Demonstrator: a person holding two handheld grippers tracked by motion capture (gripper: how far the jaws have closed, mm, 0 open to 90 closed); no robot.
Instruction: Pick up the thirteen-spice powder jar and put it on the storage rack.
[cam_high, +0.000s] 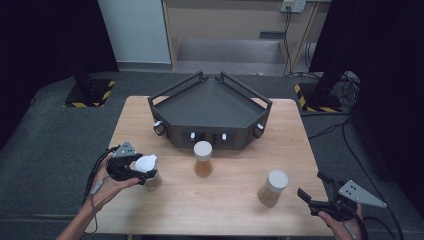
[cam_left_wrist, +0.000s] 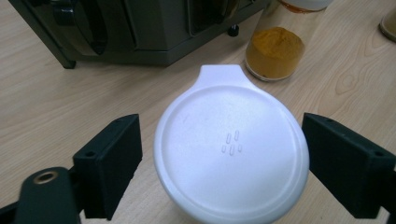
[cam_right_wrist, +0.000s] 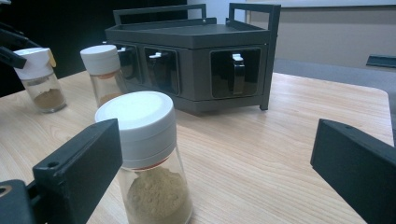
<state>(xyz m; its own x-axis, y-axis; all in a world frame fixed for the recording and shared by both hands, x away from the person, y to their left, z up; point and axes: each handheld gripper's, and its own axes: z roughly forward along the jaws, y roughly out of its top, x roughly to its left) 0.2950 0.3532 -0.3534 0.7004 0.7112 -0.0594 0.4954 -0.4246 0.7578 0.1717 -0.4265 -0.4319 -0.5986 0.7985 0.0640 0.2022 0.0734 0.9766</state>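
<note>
On the desk (cam_high: 220, 200) stand three spice jars in front of a dark spice rack (cam_high: 210, 107). The high view shows the left tool (cam_high: 131, 169) at the left jar (cam_high: 148, 171), with the person's left hand (cam_high: 107, 184) behind it, but the tool's body hides how its jaws meet the jar. The left gripper view settles that: it looks down on the jar's white lid (cam_left_wrist: 231, 149), which sits between the two black jaws, with a slim gap at the left jaw and the right jaw at or just off the rim. The tool is thus released, not clenched on the lid. The lid's small tab points away from the camera, toward the rack. That view also shows orange-yellow powder in the middle jar (cam_left_wrist: 274, 53) beyond.

The left jar stands upright, long axis vertical, lid up, near the desk's left front, as the right gripper view confirms from the side (cam_right_wrist: 39, 79).

The right tool (cam_high: 315, 197) hovers at the desk's right front edge, jaws spread wide and holding nothing. In its own view the right jar (cam_right_wrist: 149, 158) stands upright just beside its left jaw, beige powder visible through the glass, a detail lost from above.
</note>
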